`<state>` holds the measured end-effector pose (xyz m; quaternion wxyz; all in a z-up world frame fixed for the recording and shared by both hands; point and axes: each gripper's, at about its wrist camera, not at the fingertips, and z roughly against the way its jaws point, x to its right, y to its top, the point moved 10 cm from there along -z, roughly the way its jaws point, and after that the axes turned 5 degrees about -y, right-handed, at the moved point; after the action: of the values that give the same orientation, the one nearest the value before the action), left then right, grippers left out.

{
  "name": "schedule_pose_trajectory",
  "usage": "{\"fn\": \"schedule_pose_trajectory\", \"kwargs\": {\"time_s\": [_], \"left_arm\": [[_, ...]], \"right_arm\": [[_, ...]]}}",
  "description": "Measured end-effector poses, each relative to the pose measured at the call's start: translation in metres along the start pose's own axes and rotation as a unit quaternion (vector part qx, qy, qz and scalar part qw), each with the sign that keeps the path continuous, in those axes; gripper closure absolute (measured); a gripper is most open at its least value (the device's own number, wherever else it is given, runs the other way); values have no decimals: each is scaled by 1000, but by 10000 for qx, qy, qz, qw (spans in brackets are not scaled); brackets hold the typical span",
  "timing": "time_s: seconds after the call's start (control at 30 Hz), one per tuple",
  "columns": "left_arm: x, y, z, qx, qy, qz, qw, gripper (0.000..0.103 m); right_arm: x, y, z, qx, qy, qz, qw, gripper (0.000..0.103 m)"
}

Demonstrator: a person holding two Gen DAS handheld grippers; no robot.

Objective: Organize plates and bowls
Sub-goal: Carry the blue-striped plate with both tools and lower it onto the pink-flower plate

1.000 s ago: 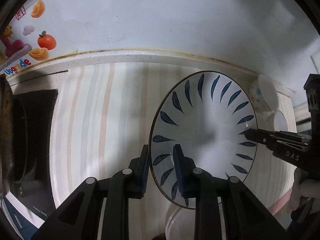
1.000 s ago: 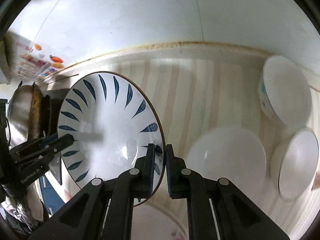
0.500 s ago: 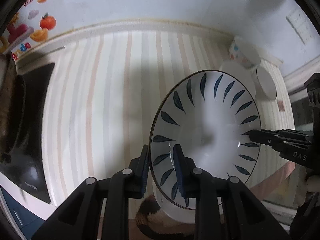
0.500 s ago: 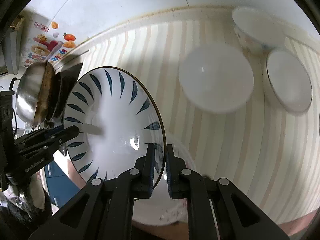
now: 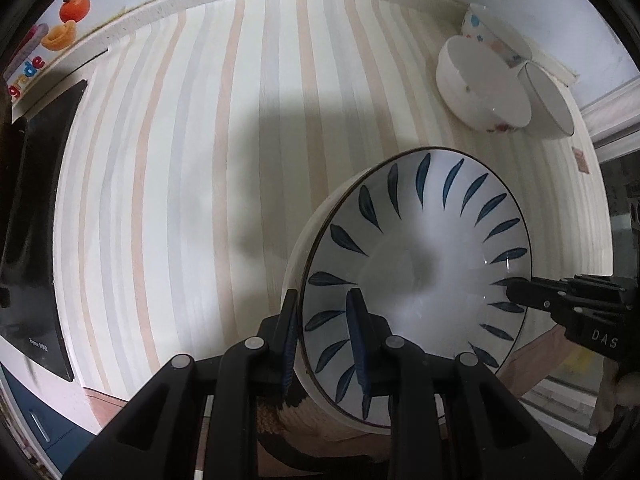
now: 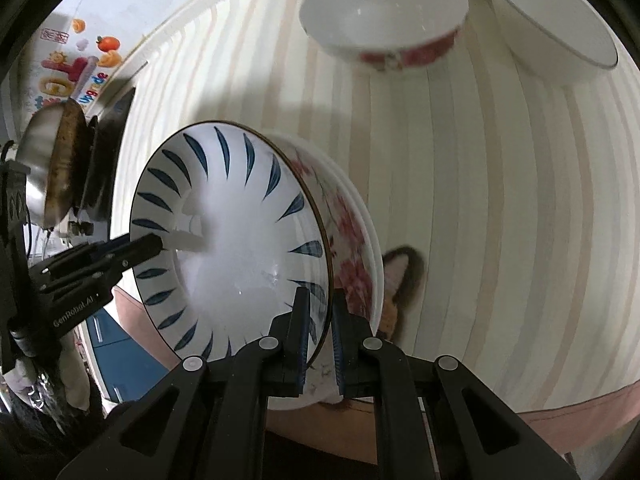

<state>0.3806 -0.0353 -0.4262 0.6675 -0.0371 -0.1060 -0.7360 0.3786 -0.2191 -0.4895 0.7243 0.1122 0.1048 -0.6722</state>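
Observation:
A white plate with blue leaf marks [image 5: 416, 264] is held by both grippers. My left gripper [image 5: 324, 340] is shut on its near-left rim. My right gripper [image 6: 320, 336] is shut on the opposite rim, and it shows in the left wrist view as black fingers [image 5: 532, 292]. The plate also shows in the right wrist view [image 6: 228, 248]. It sits just over a white plate with red flowers [image 6: 352, 248] near the counter's front edge; I cannot tell if they touch. Three white bowls [image 5: 480, 88] stand at the back right.
The striped counter [image 5: 192, 184] runs to a white wall. A black cooktop [image 5: 32, 216] lies at the left, with a steel pan [image 6: 52, 168] on it. A dark patch [image 6: 400, 280] lies beside the flowered plate. A fruit sticker [image 5: 64, 20] is on the wall.
Both grippers have carried the blue-leaf plate back toward the counter's front edge and lower, over the flowered plate. The bowls now lie farther away.

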Motion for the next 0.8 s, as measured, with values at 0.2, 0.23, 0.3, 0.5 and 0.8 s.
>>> {"fn": "schedule_pose_trajectory", "kwargs": {"time_s": [0.2,0.23,0.3,0.5,0.8], "left_arm": [[7,2,-9,-34,98,-74,9999,82],[7,1,-11,-30,111,-95,9999,82],[9,1,-13,-32,122,-98,9999,82],[11,-4,-18,-69,127,-68,9999,82],[16,-12,-33,-65,19,156,9999,82]], "right_arm": [[4,-11,-13,-77,-92,43,9999,91],[3,-10,-12,-72,-94,48,9999,91],[2,-10,-12,-69,-112,56,9999,91],[1,-7,-7,-37,-106,-5,9999,88],[5,-10,5,45,-84,-86,9999,88]]}}
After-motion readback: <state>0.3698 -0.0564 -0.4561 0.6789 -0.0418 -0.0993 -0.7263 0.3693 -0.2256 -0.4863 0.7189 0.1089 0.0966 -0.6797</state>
